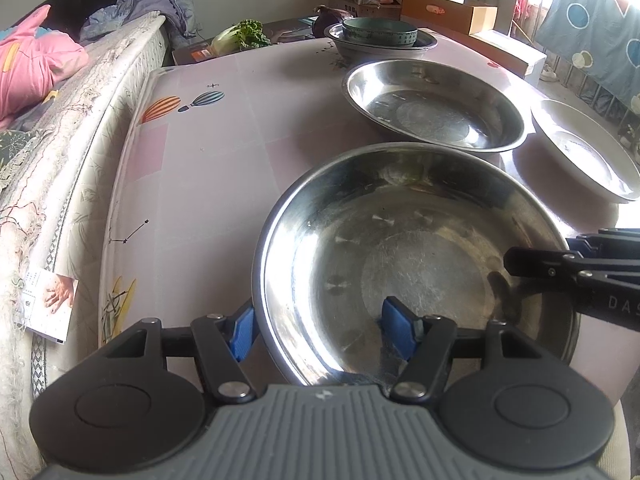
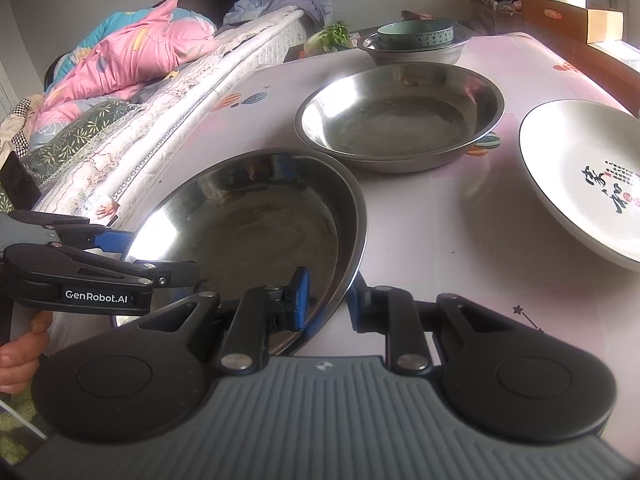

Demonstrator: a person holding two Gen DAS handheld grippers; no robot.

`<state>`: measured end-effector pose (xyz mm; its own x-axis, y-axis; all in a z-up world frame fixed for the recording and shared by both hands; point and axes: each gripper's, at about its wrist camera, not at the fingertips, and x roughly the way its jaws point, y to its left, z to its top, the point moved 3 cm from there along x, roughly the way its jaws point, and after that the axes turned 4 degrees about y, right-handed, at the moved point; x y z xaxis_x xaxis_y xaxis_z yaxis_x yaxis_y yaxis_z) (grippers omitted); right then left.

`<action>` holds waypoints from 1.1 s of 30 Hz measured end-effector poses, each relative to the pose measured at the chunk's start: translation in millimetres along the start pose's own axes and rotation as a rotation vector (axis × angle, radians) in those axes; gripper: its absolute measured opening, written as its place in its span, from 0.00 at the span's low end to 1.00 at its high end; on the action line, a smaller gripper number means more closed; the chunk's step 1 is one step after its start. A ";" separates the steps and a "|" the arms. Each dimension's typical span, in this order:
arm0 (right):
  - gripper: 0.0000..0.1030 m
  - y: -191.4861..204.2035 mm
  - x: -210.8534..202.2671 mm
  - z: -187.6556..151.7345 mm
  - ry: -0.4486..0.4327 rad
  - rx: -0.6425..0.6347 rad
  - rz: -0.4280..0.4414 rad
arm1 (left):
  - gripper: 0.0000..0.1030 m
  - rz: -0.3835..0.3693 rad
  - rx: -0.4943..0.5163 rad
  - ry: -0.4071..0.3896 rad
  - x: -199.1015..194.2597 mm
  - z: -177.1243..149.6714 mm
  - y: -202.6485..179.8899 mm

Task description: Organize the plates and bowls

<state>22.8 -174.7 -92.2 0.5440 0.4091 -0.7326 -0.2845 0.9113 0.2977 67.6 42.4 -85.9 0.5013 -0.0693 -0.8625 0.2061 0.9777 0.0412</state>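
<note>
A bed (image 2: 132,92) with a pink quilt (image 2: 132,52) runs along one long edge of the worktop (image 1: 224,184), its mattress side touching that edge. The worktop carries a pale cloth printed with balloons.

Nearest the front edge sits a steel pan (image 1: 412,264), tilted in the right wrist view, with its side toward the bed higher. Behind it, toward the middle of the worktop, lies a second steel pan (image 2: 400,116), level and apart from the first. Beside that one, toward the edge away from the bed, rests a white plate (image 2: 584,176) with dark brush writing. At the far edge a steel basin (image 2: 412,50) holds a green bowl (image 2: 416,34).

The left claw (image 1: 320,330) stands spread, one blue pad outside the near pan's rim and the other inside the pan, neither clearly pressing. The right claw (image 2: 326,300) is pinching the same pan's rim on the opposite side, one pad inside and one outside.

A hand (image 2: 18,354) grips the left tool's handle. Leafy greens (image 1: 244,36) and cardboard boxes (image 1: 448,12) lie beyond the far edge.
</note>
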 end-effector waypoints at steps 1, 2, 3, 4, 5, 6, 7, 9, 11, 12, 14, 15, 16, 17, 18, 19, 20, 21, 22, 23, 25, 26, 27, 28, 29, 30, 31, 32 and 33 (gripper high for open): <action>0.19 -0.3 0.5 0.5 -0.002 0.002 0.000 | 0.65 -0.002 -0.004 0.001 1.1 0.9 0.3; 0.19 -0.9 1.4 1.1 -0.003 0.003 0.000 | 0.65 -0.003 -0.008 0.001 1.7 1.5 0.7; 0.19 -1.0 2.0 1.3 -0.005 0.002 0.000 | 0.66 -0.005 -0.010 0.001 2.2 2.3 0.7; 0.19 -1.2 3.2 1.8 -0.006 -0.001 -0.002 | 0.66 -0.004 -0.011 0.001 3.0 3.0 0.7; 0.19 -1.1 4.0 1.9 -0.006 -0.003 -0.003 | 0.66 -0.003 -0.011 0.000 3.5 3.3 0.7; 0.19 -1.0 4.9 2.1 -0.009 -0.006 -0.004 | 0.66 -0.002 -0.010 -0.001 3.7 3.5 0.4; 0.19 -0.8 5.4 2.5 -0.011 -0.009 -0.006 | 0.66 0.000 -0.010 -0.001 3.8 3.4 0.2; 0.20 -1.2 6.0 3.3 -0.014 -0.007 -0.005 | 0.67 0.003 -0.009 -0.002 3.6 3.2 -0.2; 0.20 -1.6 6.3 3.6 -0.014 -0.005 -0.004 | 0.67 0.005 -0.012 -0.002 3.3 2.8 -0.7; 0.20 -1.2 6.4 3.5 -0.015 -0.006 -0.006 | 0.67 0.006 -0.013 -0.002 3.1 2.9 -1.1; 0.20 -1.4 6.3 3.7 -0.015 -0.011 -0.011 | 0.67 0.012 -0.015 0.000 2.3 2.6 -1.6; 0.20 -1.4 6.2 3.8 -0.014 -0.011 -0.011 | 0.67 0.014 -0.016 0.001 2.0 2.7 -1.9; 0.20 -0.6 5.7 3.6 -0.013 -0.007 -0.010 | 0.67 0.016 -0.015 0.001 1.7 2.7 -2.2; 0.20 -1.0 5.4 3.6 -0.012 -0.001 -0.006 | 0.67 0.018 -0.014 0.001 1.1 2.4 -2.4; 0.20 -1.3 4.7 3.1 -0.011 0.008 0.000 | 0.67 0.019 -0.014 0.002 0.7 2.4 -2.5; 0.20 -1.7 4.0 2.9 -0.012 0.014 0.005 | 0.67 0.018 -0.014 0.003 0.7 2.9 -2.8; 0.20 -1.8 3.1 3.1 -0.013 0.017 0.006 | 0.67 0.017 -0.014 0.005 0.4 2.8 -2.7; 0.20 -1.3 2.9 3.2 -0.013 0.017 0.005 | 0.67 0.017 -0.015 0.005 0.0 2.4 -2.8; 0.20 -0.7 2.7 3.3 -0.013 0.015 0.002 | 0.67 0.017 -0.015 0.005 -0.5 2.1 -3.0; 0.20 -0.4 2.5 3.4 -0.012 0.015 0.001 | 0.67 0.017 -0.015 0.006 -0.5 2.0 -2.9; 0.20 0.3 2.3 3.4 -0.011 0.016 0.000 | 0.67 0.017 -0.019 0.007 -1.4 1.3 -3.0; 0.20 0.3 2.3 3.5 -0.011 0.015 0.000 | 0.67 0.017 -0.019 0.007 -1.5 1.4 -3.1; 0.20 0.4 2.3 3.5 -0.011 0.015 -0.001 | 0.67 0.018 -0.019 0.006 -1.6 1.4 -3.1; 0.20 0.7 1.9 3.5 -0.011 0.014 -0.002 | 0.67 0.019 -0.019 0.006 -2.0 1.4 -3.2; 0.20 1.0 1.7 3.7 -0.010 0.014 -0.003 | 0.67 0.020 -0.018 0.005 -2.4 1.6 -3.3; 0.20 0.2 1.9 4.3 -0.011 0.013 -0.003 | 0.67 0.021 -0.018 0.005 -3.0 1.7 -3.5; 0.20 0.2 1.7 4.4 -0.011 0.013 -0.004 | 0.67 0.023 -0.017 0.003 -3.4 2.0 -3.7; 0.20 0.2 1.5 4.5 -0.011 0.013 -0.004 | 0.67 0.024 -0.017 0.002 -3.7 2.1 -3.7; 0.20 0.2 1.2 4.4 -0.012 0.013 -0.004 | 0.67 0.025 -0.016 0.002 -3.8 2.4 -3.9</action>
<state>26.8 -173.8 -90.3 0.5542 0.4063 -0.7265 -0.2723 0.9132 0.3030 66.8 38.5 -81.6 0.5049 -0.0446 -0.8621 0.1800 0.9821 0.0547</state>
